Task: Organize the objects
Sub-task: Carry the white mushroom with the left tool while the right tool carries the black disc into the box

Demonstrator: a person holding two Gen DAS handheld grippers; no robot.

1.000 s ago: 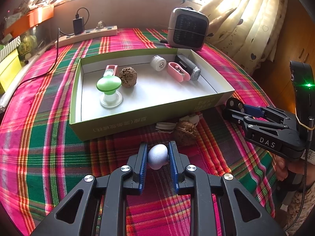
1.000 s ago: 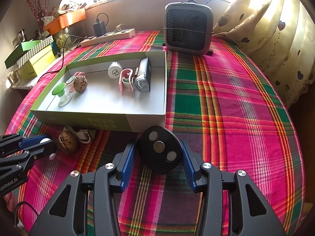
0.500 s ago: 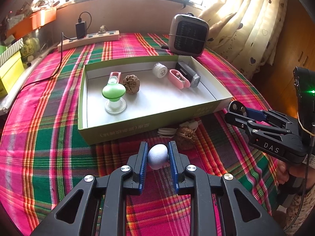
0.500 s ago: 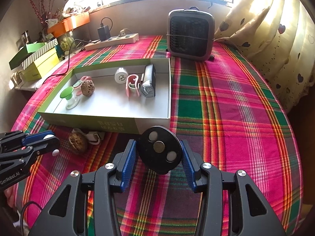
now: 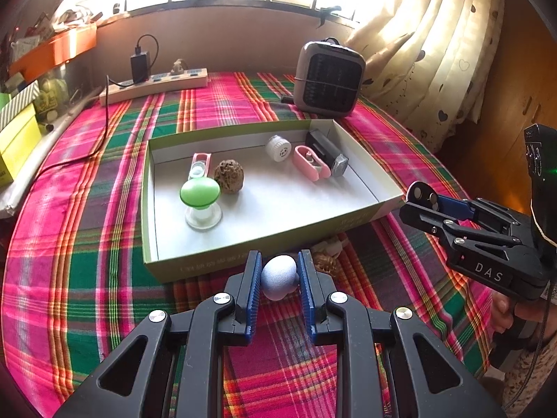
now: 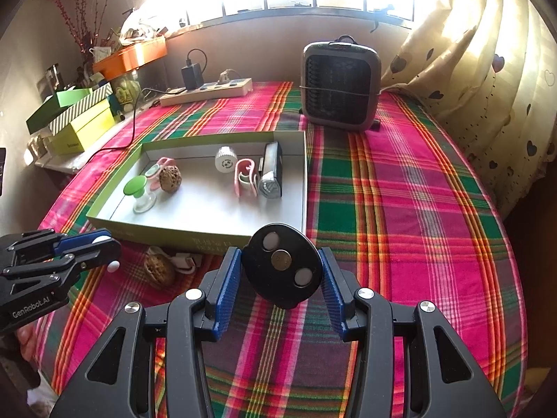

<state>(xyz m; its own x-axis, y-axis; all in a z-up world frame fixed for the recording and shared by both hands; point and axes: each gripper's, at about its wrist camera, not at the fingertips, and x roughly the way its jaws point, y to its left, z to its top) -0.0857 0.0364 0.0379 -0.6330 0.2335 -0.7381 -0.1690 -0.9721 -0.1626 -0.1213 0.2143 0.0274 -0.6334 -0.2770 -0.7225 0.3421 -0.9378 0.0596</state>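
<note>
My left gripper (image 5: pixel 278 280) is shut on a pale blue egg-shaped object (image 5: pixel 278 277) and holds it above the plaid cloth, just before the near wall of the green box (image 5: pixel 222 261). My right gripper (image 6: pixel 280 278) is shut on a black round disc (image 6: pixel 282 264) with three metal spots, near the box's front right corner (image 6: pixel 278 237). Inside the box lie a green knob on a clear base (image 5: pixel 200 198), a brown walnut (image 5: pixel 228 176), a white cap (image 5: pixel 278 148), a pink clip (image 5: pixel 310 162) and a black-silver device (image 5: pixel 327 153).
A second walnut (image 6: pixel 158 271) and a white item (image 6: pixel 184 261) lie on the cloth in front of the box. A grey heater (image 6: pixel 339 87) and a power strip (image 6: pixel 209 90) stand at the back. Green and yellow boxes (image 6: pixel 80 118) sit at the left; curtains hang at the right.
Both grippers have risen and drawn back from the box, each keeping its object. The box now looks smaller and farther away in both views.
</note>
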